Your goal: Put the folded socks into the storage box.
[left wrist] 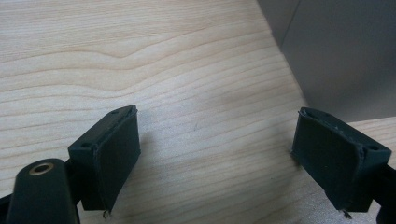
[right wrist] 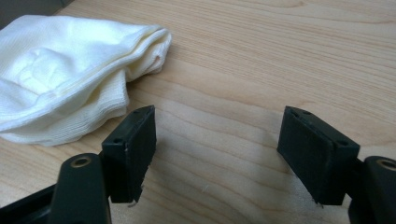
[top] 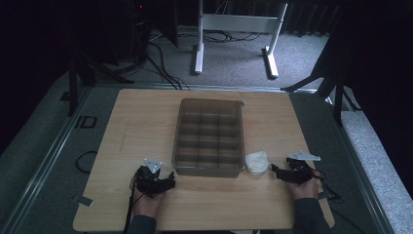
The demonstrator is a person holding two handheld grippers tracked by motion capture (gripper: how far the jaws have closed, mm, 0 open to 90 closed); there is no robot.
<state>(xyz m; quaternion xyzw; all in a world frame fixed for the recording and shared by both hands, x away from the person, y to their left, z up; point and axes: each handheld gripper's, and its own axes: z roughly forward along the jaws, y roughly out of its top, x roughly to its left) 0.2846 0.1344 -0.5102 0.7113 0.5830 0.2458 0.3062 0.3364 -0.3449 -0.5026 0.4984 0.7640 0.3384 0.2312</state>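
A translucent grey divided bin (top: 209, 137) stands in the middle of the wooden table (top: 141, 122). A folded white cloth (top: 256, 162) (right wrist: 60, 79) lies just right of the bin's near corner. My right gripper (top: 273, 168) (right wrist: 217, 135) rests low on the table right beside the cloth, jaws open with bare wood between them. My left gripper (top: 170, 176) (left wrist: 217, 140) sits near the bin's front left corner, open too, with nothing between its pads; the bin's wall (left wrist: 341, 56) shows just ahead of it.
A white stand frame (top: 234, 34) and loose cables (top: 160, 63) lie on the floor beyond the table. Dark curtains surround the area. A cable loop (top: 85, 161) hangs off the table's left edge. Bare wood stretches left of the bin.
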